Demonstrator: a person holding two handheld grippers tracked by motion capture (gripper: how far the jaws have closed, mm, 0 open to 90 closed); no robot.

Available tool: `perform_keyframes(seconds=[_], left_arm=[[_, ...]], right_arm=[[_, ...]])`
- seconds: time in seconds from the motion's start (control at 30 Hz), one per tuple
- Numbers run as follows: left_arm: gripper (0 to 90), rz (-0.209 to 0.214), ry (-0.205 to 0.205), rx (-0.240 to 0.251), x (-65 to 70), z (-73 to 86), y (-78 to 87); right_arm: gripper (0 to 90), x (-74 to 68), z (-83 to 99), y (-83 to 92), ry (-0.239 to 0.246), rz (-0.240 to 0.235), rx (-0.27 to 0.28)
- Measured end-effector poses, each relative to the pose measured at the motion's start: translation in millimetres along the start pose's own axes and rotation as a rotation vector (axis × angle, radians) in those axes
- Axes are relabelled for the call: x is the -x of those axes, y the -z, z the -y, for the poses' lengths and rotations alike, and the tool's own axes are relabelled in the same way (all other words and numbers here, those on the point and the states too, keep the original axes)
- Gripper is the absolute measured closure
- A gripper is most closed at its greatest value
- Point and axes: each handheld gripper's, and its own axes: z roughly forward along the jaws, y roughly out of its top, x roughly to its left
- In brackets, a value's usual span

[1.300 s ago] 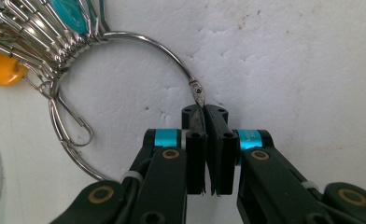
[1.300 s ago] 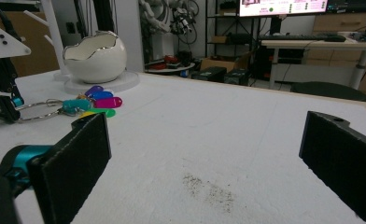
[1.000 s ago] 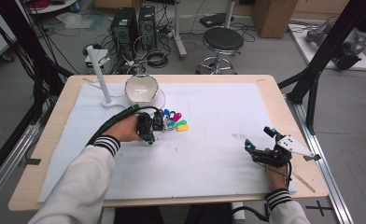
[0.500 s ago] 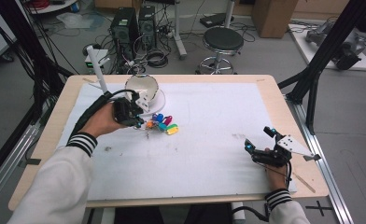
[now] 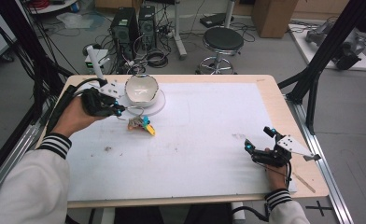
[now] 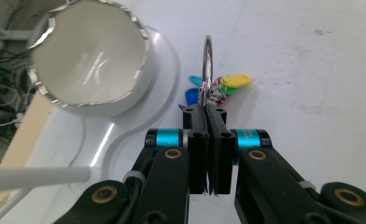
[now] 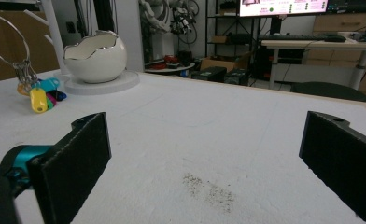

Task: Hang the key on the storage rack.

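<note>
In the left gripper view the left gripper (image 6: 208, 140) has its jaws pressed together on the wire key ring (image 6: 207, 65), which stands edge-on, so its loop reads as a thin line. The coloured tags (image 6: 218, 88) hang behind the jaw tips and overlap; their count is hard to tell. In the high view they dangle at about mat level, perhaps just touching it, close beside the white base (image 5: 157, 105) under the egg-shaped bowl (image 5: 141, 88). The bowl's far wall hides part of the white post (image 5: 95, 60). The right gripper (image 5: 261, 148) rests near the table's front right edge (image 5: 312, 186), jaws wide apart around nothing. Between the two hands the white mat (image 5: 200, 126) lies bare and open.
</note>
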Motion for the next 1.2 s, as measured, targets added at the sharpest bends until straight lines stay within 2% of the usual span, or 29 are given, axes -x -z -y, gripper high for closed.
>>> perform_keyframes(seconds=[0.27, 0.43, 0.6, 0.77, 0.8, 1.0, 1.1, 1.2], left_arm=[[87.6, -0.086, 0.058, 0.033, -23.5, 19.7, 27.8], [87.6, -0.146, 0.093, 0.021, -39.3, 31.4, 38.2], [87.6, -0.194, 0.123, 0.031, -52.6, 41.4, 43.2], [87.5, -0.219, 0.155, 0.032, -67.8, 48.7, 44.6], [87.5, -0.217, 0.167, 0.044, -71.1, 50.7, 44.2], [87.5, -0.214, 0.215, 0.041, -87.2, 62.2, 38.5], [87.5, -0.221, 0.252, 0.057, -92.8, 66.5, 35.7], [87.5, -0.224, 0.288, 0.052, -98.9, 70.7, 33.6]], right_arm=[[1.6, 0.1, 0.0, 0.0, 0.001, 0.001, 0.001], [1.6, 0.2, 0.0, -0.1, -0.005, 0.002, 0.000], [1.6, 0.2, 0.0, -0.1, -0.005, 0.002, 0.000], [1.6, 1.2, 0.0, -0.4, 0.003, 0.004, 0.006], [1.6, 1.2, 0.0, -0.4, 0.003, 0.004, 0.006], [1.6, 0.2, 0.0, 0.0, -0.007, 0.004, -0.001], [1.6, 0.3, 0.0, -0.1, -0.004, 0.004, -0.001], [1.6, 0.3, 0.0, 0.0, -0.005, 0.004, -0.002]])
